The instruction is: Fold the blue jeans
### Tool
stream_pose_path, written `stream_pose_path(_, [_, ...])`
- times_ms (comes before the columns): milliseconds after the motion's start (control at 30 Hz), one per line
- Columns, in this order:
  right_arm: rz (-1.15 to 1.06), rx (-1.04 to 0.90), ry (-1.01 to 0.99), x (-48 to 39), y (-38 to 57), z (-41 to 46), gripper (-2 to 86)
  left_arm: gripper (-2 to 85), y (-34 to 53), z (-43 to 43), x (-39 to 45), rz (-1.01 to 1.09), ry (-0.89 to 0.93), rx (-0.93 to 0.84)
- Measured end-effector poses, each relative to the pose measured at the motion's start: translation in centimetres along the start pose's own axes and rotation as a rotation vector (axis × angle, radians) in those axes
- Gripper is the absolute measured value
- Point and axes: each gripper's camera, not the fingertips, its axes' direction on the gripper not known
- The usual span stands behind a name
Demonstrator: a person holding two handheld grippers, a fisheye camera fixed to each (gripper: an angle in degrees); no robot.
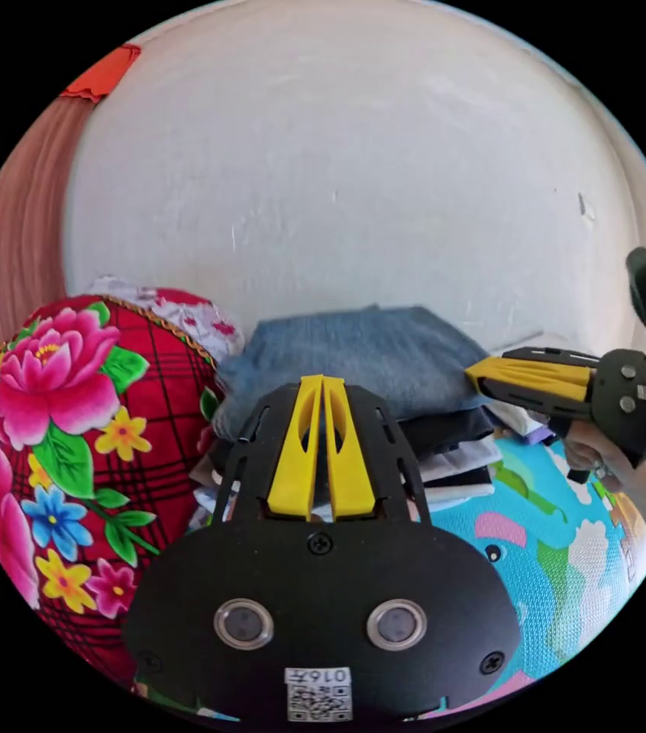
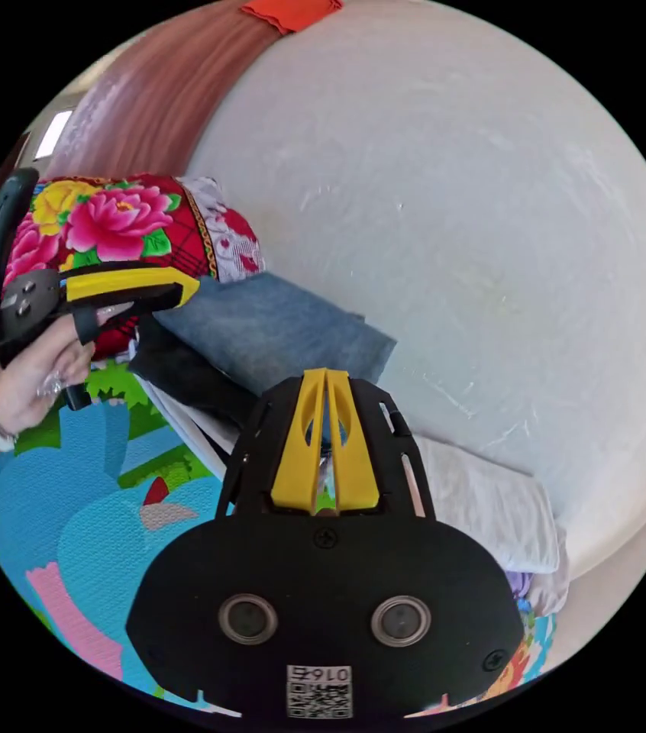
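The blue jeans (image 1: 361, 359) lie folded on top of a stack of dark and white clothes (image 1: 453, 458) against the wall. My left gripper (image 1: 321, 379) is shut with nothing between its yellow jaws, its tips in front of the near edge of the jeans. My right gripper (image 1: 469, 374) reaches in from the right, jaws together, beside the right end of the jeans. In the right gripper view the jeans (image 2: 277, 328) lie ahead to the left. There my right gripper (image 2: 326, 374) is shut and empty near their corner, and the left gripper (image 2: 192, 289) is at their far end.
A red flowered quilt bundle (image 1: 71, 458) stands to the left of the stack. A colourful play mat (image 1: 552, 550) covers the floor. A white folded cloth (image 2: 483, 504) lies by the white wall (image 1: 353, 175). A hand (image 2: 33, 374) holds the left gripper.
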Motion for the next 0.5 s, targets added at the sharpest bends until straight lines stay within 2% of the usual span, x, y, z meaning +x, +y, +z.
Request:
stream_pose_path(33, [-0.005,-0.042,0.004,0.3,1.6,2.3,-0.4,-1.0,0.5,0.8,-0.1,0.013,0.003,-0.005])
stream_pose_path(133, [-0.003,0.006,-0.005,1.9,5.9,5.0,-0.5,-1.0,1.6,1.2,-1.4,0.01,0.012,0.026])
stream_pose_path(233, [0.106,0.014,-0.138,5.6,9.3,6.0,-0.5,-1.0,2.6,-1.4,-2.8,-0.101,0.046,0.026])
stream_pose_path(300, [0.197,0.059,-0.223,8.7,12.5,5.0,-0.5,-1.0,4.8,-5.7,-2.0,-0.124,0.164,0.12])
stream_pose_path(367, [0.202,0.185,-0.274,13.7,19.1,1.4,-0.5,-1.0,6.6,-10.0,-0.1,-0.037,0.237,0.211])
stream_pose_path(433, [0.175,0.295,-0.222,18.1,25.1,-2.3,-0.4,-1.0,8.5,-14.4,2.0,0.014,0.283,0.307])
stream_pose_path(500, [0.16,0.3,-0.171,22.7,30.9,-5.0,-0.4,-1.0,10.0,-18.4,5.4,0.016,0.367,0.347])
